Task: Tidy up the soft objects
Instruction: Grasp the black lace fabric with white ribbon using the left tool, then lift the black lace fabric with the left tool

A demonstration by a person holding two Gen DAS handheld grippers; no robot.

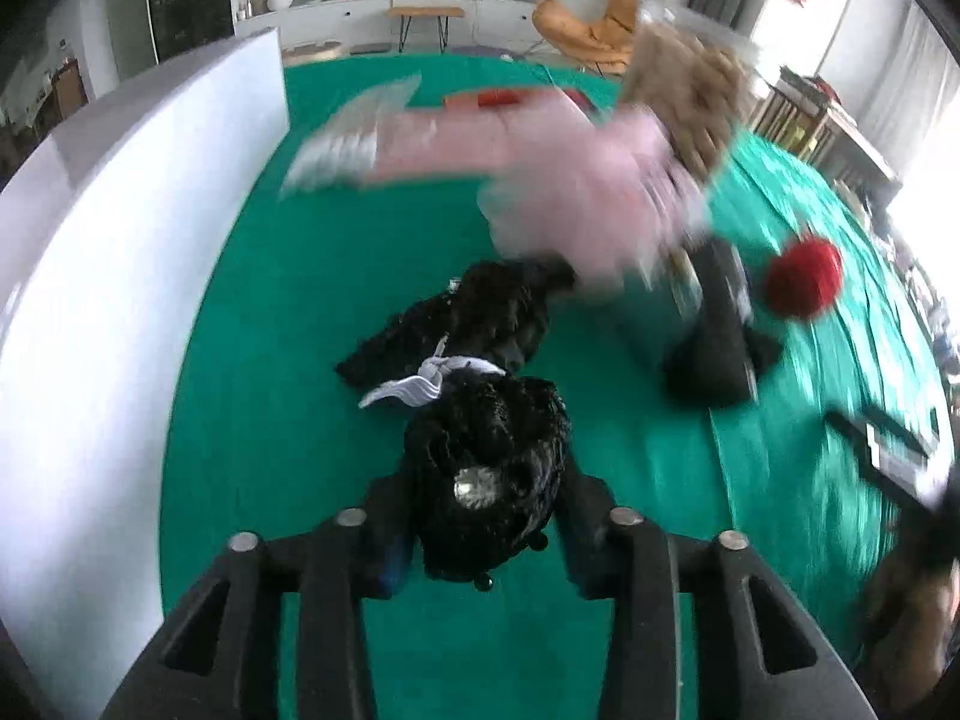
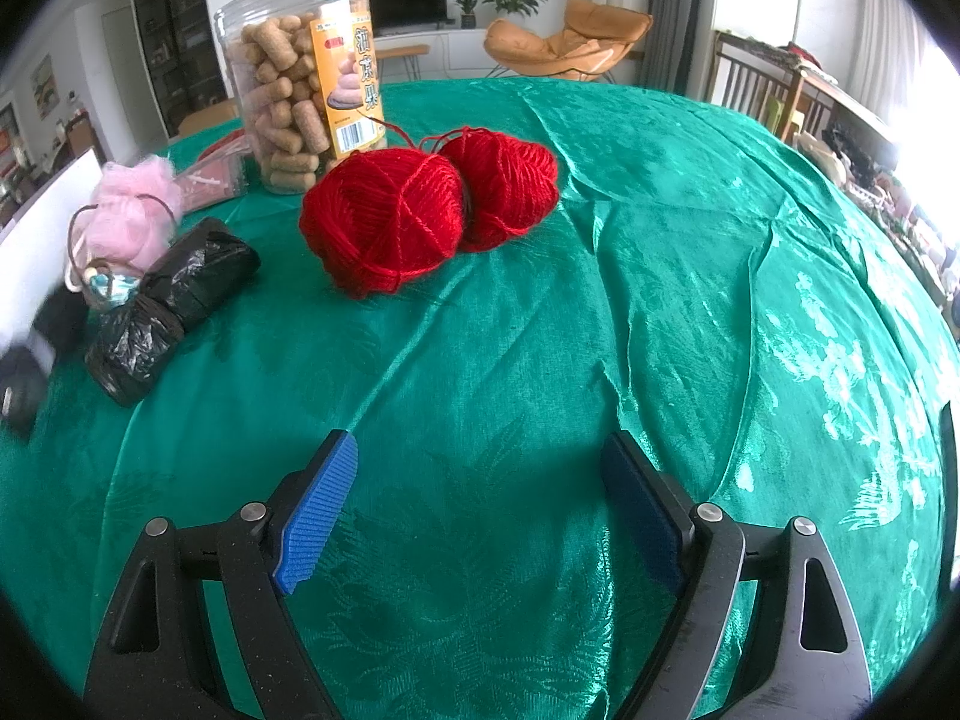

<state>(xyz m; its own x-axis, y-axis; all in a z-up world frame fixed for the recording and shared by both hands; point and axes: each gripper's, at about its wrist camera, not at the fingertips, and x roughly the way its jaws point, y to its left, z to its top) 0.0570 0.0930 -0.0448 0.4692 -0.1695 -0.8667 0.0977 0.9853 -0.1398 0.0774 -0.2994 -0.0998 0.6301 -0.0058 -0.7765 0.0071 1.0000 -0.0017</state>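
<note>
My left gripper (image 1: 486,498) is shut on a black fluffy bundle (image 1: 480,456) tied with a white ribbon (image 1: 420,384). Its far end trails toward the green tablecloth (image 1: 288,360); whether it touches I cannot tell. Beyond it, blurred, lie a pink mesh puff (image 1: 576,198), a black plastic bag roll (image 1: 720,330) and red yarn (image 1: 804,279). My right gripper (image 2: 480,444) stands open low over the cloth, nothing between its blue pads (image 2: 318,504). Ahead of it lie two red yarn balls (image 2: 384,222), the pink puff (image 2: 135,210) and two black bag rolls (image 2: 198,270).
A clear jar of snacks (image 2: 294,78) stands behind the yarn. A white board (image 1: 120,240) runs upright along the left side of the table. The right gripper's dark tool (image 1: 882,444) shows at the right edge of the left wrist view. Wrinkled green cloth (image 2: 660,300) covers the table.
</note>
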